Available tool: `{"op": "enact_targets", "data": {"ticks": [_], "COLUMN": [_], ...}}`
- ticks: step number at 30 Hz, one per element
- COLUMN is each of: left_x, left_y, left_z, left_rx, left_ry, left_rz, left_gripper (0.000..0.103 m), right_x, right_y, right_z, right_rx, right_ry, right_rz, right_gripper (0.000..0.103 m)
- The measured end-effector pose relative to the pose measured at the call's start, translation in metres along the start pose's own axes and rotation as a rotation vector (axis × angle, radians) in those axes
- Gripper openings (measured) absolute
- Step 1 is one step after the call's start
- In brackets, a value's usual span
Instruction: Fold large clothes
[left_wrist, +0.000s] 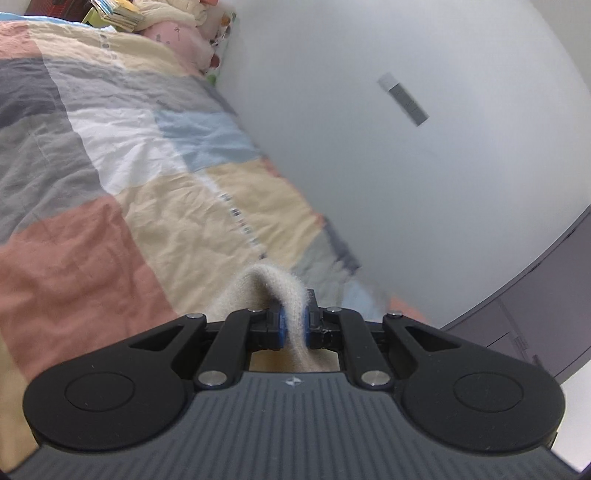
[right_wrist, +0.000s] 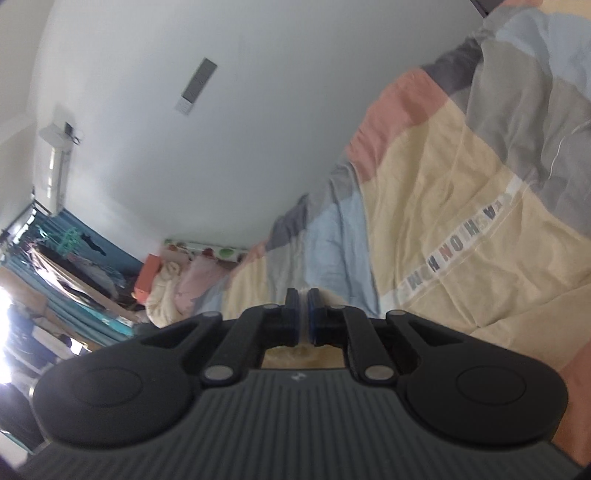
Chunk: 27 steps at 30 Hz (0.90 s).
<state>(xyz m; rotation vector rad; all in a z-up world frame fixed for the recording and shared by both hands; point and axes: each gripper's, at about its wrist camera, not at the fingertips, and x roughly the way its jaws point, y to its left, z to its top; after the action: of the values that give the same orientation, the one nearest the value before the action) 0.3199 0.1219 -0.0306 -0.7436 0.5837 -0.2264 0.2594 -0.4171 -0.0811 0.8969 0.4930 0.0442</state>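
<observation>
My left gripper (left_wrist: 293, 325) is shut on a fold of a cream knit garment (left_wrist: 275, 286), which bulges up above the blue pads and hangs down behind the fingers. It is held above the patchwork bedspread (left_wrist: 110, 177). My right gripper (right_wrist: 303, 317) has its jaws nearly together with a thin gap; a strip of tan cloth (right_wrist: 303, 354) shows below the fingers, and I cannot tell whether the pads pinch it. The rest of the garment is hidden in both views.
The bed (right_wrist: 461, 192) with a colour-block cover lies along a white wall (left_wrist: 388, 147). Pillows and folded bedding (left_wrist: 177, 37) pile at the bed's head. A grey wardrobe (left_wrist: 524, 325) stands beside the wall. A clothes rack and curtains (right_wrist: 74, 258) are at the far end.
</observation>
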Motion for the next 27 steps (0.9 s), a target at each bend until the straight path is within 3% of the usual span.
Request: {"op": "enact_targets", "data": {"ticks": [4,10,17,19,22,24,27], "left_x": [0.040,0.082,0.082,0.076,0.057,0.042,0.015], "left_y": [0.025,0.050,0.060,0.053,0.044,0.039,0.032], "left_z": [-0.003,-0.012,-0.015,-0.016,-0.022,-0.027,-0.036], "left_rx": [-0.018,-0.014,-0.049,-0.032,-0.031,-0.011,0.027], "left_ry": [0.049,0.123,0.152,0.154,0.126,0.108,0.076], "left_rz": [0.027,0.099,0.100,0.097,0.136,0.143,0.190], "left_gripper": [0.011,0.011,0.015,0.025,0.056,0.059,0.059], "right_x": [0.032,0.073,0.069,0.063,0.049,0.036,0.019], "right_y": [-0.026,-0.057,-0.068,-0.063,-0.045,-0.026,-0.006], "right_z": [-0.004,-0.013,-0.016,-0.015,-0.018,-0.023,-0.031], "right_rx": [-0.030,-0.003,0.049,0.028,-0.063,-0.167,-0.238], "right_ry": [0.056,0.111,0.117,0.116,0.089,0.058,0.052], "right_rz": [-0.072,-0.111,-0.120,-0.125,-0.162,-0.204,-0.195], "right_gripper": [0.008,0.008,0.007,0.009,0.011,0.011,0.011]}}
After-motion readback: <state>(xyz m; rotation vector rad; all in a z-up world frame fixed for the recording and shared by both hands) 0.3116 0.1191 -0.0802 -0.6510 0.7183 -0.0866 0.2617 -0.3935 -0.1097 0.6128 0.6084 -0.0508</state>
